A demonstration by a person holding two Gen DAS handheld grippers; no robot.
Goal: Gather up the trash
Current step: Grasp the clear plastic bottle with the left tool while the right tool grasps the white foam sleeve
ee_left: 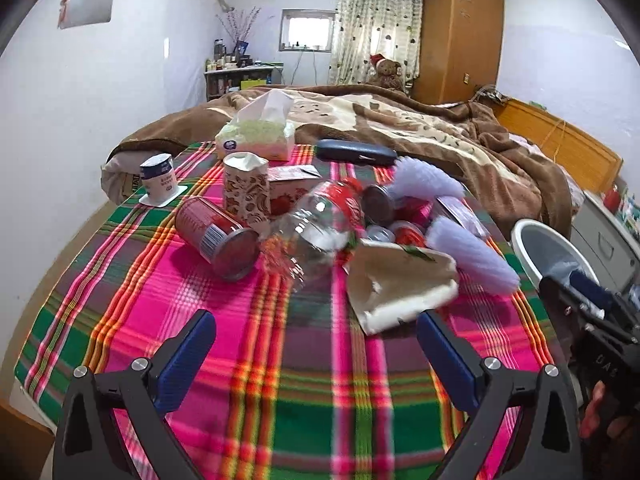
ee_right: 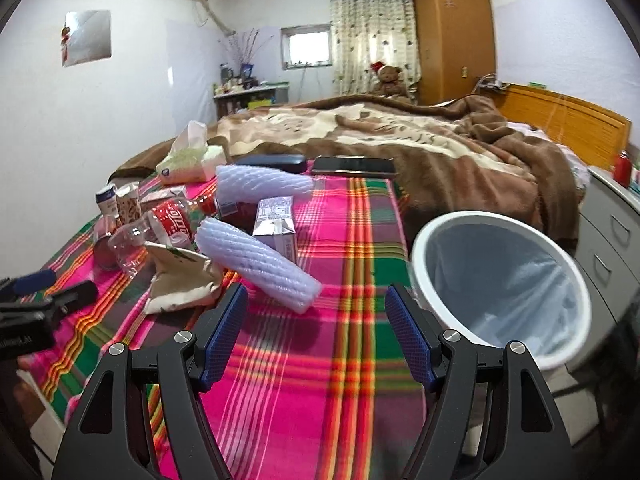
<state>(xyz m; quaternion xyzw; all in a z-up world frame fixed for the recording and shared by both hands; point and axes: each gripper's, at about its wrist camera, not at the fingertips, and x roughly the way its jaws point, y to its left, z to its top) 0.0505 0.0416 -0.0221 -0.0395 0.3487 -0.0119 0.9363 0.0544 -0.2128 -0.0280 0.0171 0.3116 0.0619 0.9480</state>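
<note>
left gripper (ee_left: pixel 316 344): fingers spread, empty
right gripper (ee_right: pixel 316 332): fingers spread, empty
risk: clear bottle (ee_left: pixel 316 220) may roll if nudged
bin (ee_right: pixel 500 280): right, off the cloth's edge; a drop could miss

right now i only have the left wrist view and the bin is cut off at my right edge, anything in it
observer: in the right wrist view the bin shows only a pale liner inside, no trash.
operator: anything at the far edge i cant see
observer: a flat black phone lies at the far edge of the plaid cloth, next to the dark case.
operator: right gripper holding anything
observer: no, the right gripper is open and empty above the cloth.
</note>
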